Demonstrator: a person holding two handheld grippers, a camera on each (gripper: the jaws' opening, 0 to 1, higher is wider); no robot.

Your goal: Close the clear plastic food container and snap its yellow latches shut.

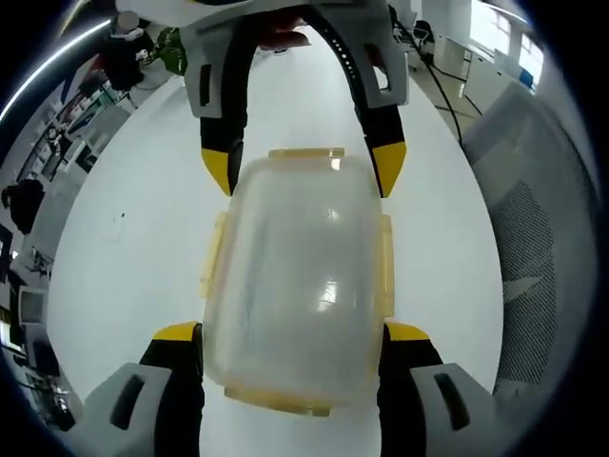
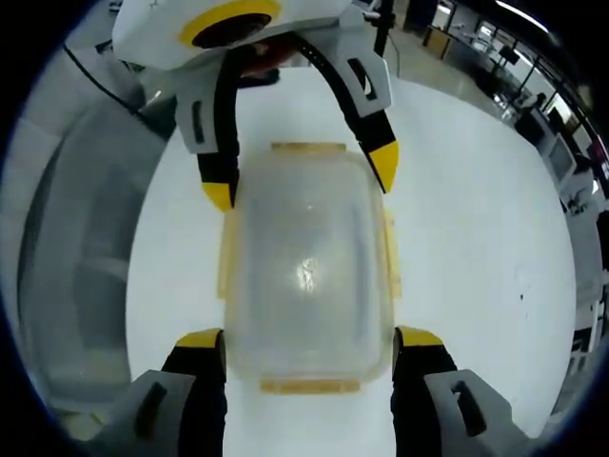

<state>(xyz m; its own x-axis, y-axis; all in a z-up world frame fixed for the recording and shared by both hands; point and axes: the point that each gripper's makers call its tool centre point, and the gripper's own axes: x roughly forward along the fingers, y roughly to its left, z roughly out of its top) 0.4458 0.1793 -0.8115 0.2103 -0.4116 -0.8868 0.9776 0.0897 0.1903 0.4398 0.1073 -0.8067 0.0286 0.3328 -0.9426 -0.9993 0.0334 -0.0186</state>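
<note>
Container (image 1: 290,286), clear plastic with its lid on top, sits near the middle of my white desk (image 1: 124,257). The lid looks seated on the base, so I judge the closing step done. Yellow latches (image 1: 306,152) run along all four sides; those on the long sides (image 2: 391,249) seem to flare outward rather than lie flat, so I judge the snapping largely left to do, though I cannot tell for certain whether any are locked.

My left tool (image 1: 293,333) is spread wide, its yellow-tipped jaws flanking one short end of the container without pinching it. My right tool (image 2: 309,338) is likewise spread wide, straddling the opposite short end. Each tool faces the other across the lid. Beyond the desk's edges, a mesh chair back (image 1: 533,257) and office clutter.
</note>
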